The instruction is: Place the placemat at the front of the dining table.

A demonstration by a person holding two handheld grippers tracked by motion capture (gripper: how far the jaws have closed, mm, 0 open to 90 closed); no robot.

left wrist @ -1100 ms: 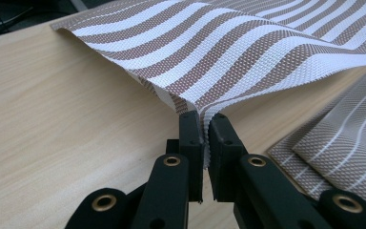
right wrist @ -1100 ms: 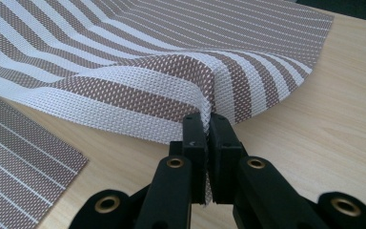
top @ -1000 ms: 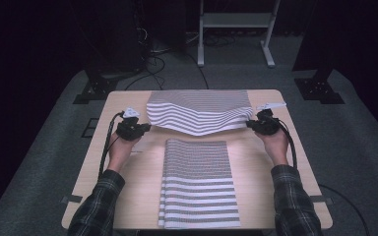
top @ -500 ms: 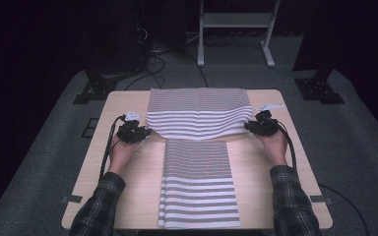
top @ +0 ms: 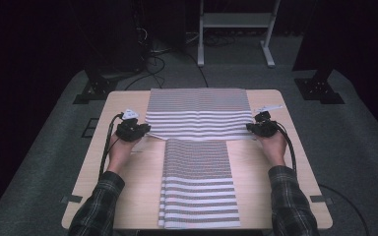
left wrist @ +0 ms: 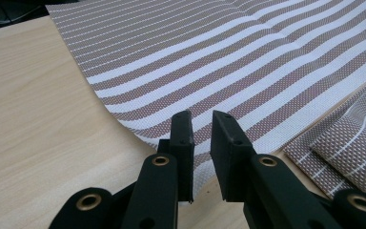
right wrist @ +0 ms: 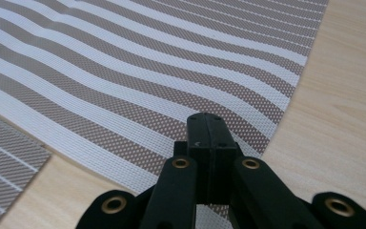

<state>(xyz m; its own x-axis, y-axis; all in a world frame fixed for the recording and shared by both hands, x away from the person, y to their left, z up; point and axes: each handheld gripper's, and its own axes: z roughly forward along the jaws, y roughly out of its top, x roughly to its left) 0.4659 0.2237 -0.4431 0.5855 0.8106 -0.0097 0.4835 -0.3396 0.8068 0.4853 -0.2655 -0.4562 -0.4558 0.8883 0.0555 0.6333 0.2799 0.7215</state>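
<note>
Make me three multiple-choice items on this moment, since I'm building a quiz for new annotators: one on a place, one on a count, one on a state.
1. Where does the near striped mat lie?
A. at the table's middle, reaching its near edge
B. on the floor
C. under the far mat

2. How many striped mats are on the table?
A. one
B. two
C. four

3. How do the right gripper jaws stand?
A. wide apart
B. pressed together on the far mat corner
C. holding a cup

Key: 1 A, the high view shows it at the middle, down to the near edge. 2 B, a far mat and a near one. 3 B, the right gripper view shows them together on the mat's corner.
</note>
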